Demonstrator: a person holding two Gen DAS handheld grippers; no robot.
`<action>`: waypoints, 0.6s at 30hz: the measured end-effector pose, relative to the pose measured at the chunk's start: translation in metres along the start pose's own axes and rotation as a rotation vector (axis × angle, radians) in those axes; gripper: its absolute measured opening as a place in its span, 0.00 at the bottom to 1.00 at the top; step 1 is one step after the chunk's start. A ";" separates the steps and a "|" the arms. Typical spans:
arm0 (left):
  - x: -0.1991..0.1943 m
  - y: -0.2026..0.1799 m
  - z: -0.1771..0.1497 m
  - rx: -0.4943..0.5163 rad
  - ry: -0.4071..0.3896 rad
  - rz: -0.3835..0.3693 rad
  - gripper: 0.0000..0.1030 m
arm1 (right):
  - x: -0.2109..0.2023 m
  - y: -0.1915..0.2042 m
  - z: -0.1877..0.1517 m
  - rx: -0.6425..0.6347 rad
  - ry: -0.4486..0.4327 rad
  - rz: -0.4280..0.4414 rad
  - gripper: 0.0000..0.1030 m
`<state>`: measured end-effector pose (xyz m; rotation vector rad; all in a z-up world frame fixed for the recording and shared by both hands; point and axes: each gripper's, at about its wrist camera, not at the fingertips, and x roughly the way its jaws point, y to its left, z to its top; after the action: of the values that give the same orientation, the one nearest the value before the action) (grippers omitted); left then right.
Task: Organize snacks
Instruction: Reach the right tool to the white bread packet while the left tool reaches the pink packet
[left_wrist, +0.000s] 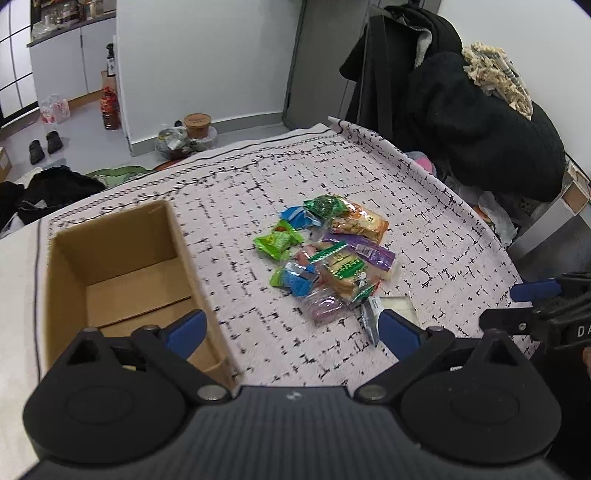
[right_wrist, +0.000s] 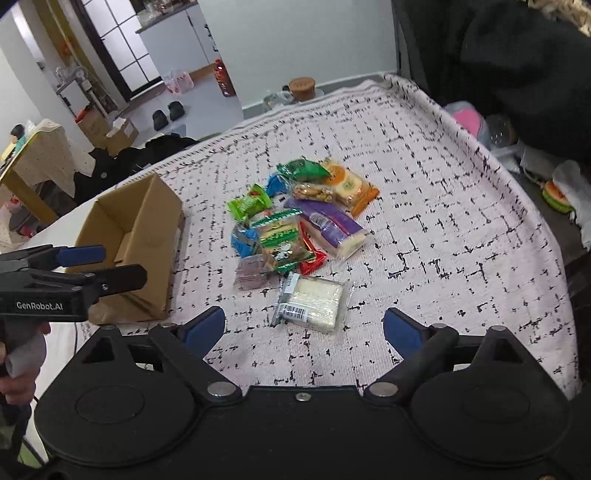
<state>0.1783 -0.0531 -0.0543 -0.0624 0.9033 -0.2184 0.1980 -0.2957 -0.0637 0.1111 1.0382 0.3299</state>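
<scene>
A heap of snack packets (left_wrist: 328, 254) lies near the middle of a table covered with a pale cloth (left_wrist: 443, 236) printed with broken black lines. From the left wrist view the heap sits at about one o'clock of the left gripper (left_wrist: 291, 330), whose blue-padded jaws stand wide apart with nothing between them. An open cardboard box (left_wrist: 122, 273) rests on the cloth at about ten o'clock of that gripper, beside the heap but apart from it; no snack shows inside it.

In the right wrist view the right gripper (right_wrist: 304, 328) also has its jaws spread wide and grips nothing. Just ahead of it, at twelve o'clock, lies a clear packet of white squares (right_wrist: 312, 301) with a barcode label, at the near edge of the heap. Behind it are a green-and-white biscuit packet (right_wrist: 282, 240), a purple packet (right_wrist: 328, 221), an orange packet (right_wrist: 351, 186) and a bright green packet (right_wrist: 249, 205), overlapping one another. The box sits at nine to ten o'clock of the heap in this view

Dark clothes (left_wrist: 472, 122) are piled on a chair beyond the table's far right corner
</scene>
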 end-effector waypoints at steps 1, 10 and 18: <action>0.006 -0.002 0.002 0.002 0.005 -0.006 0.95 | 0.005 -0.002 0.001 0.007 0.009 -0.001 0.88; 0.060 -0.013 0.012 0.020 0.072 -0.071 0.75 | 0.050 -0.009 0.005 0.048 0.109 0.004 0.85; 0.108 -0.015 0.010 0.032 0.155 -0.108 0.60 | 0.084 -0.010 0.007 0.057 0.183 0.001 0.85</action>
<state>0.2482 -0.0913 -0.1292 -0.0655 1.0521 -0.3417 0.2451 -0.2777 -0.1321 0.1345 1.2288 0.3160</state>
